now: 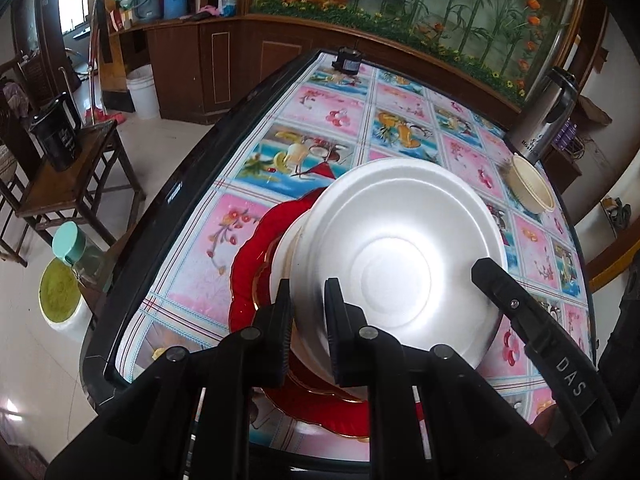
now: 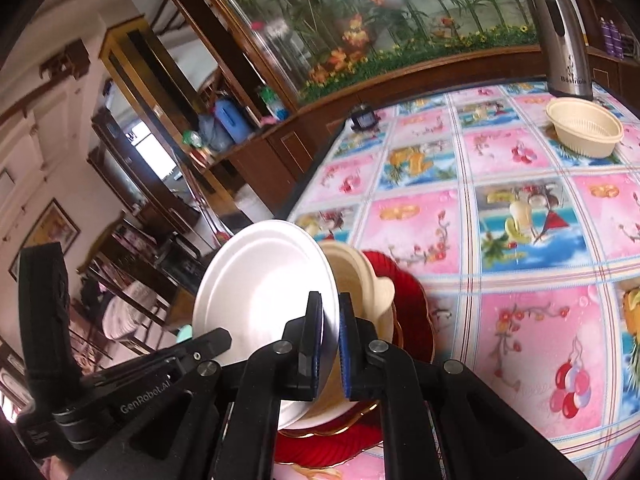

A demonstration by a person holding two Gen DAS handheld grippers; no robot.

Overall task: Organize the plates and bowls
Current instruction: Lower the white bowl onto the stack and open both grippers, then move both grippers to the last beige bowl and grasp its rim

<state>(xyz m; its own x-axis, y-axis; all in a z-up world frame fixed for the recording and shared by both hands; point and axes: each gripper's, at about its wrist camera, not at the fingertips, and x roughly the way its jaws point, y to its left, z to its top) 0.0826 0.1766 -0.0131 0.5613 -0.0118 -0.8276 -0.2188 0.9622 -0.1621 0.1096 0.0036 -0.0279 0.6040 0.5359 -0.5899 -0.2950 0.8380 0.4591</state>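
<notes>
Nearest in both views, 2 grippers share 1 white foam plate [image 1: 396, 256]. The left gripper [image 1: 307, 332] is clamped on the plate's near rim, and the right gripper [image 2: 330, 348] is pinched tight on the rim from the other side, its blue pads squeezing the thin edge. The plate is off the table and tilted steeply: in the left wrist view its underside with the raised foot ring faces the camera, and in the right wrist view it stands nearly on edge, its upper rim leaning away toward the room. Being round, it has no long axis; its flat face points sideways, not up.

Just behind and under it sits a cream bowl [image 2: 360, 288] resting on a red scalloped plate [image 1: 250, 264] with a gold rim, on the floral tablecloth [image 2: 520, 320]. I judge this to be the growing stack, with the white plate about to join it or be moved off it; which of the 2 I cannot tell.

Farther back, well apart from the stack, a cream ribbed bowl [image 2: 584, 132] stands alone beside a steel thermos [image 2: 560, 32] near the table's far edge. It looks not yet gathered, so the task seems partly done, with at least that bowl left
</notes>
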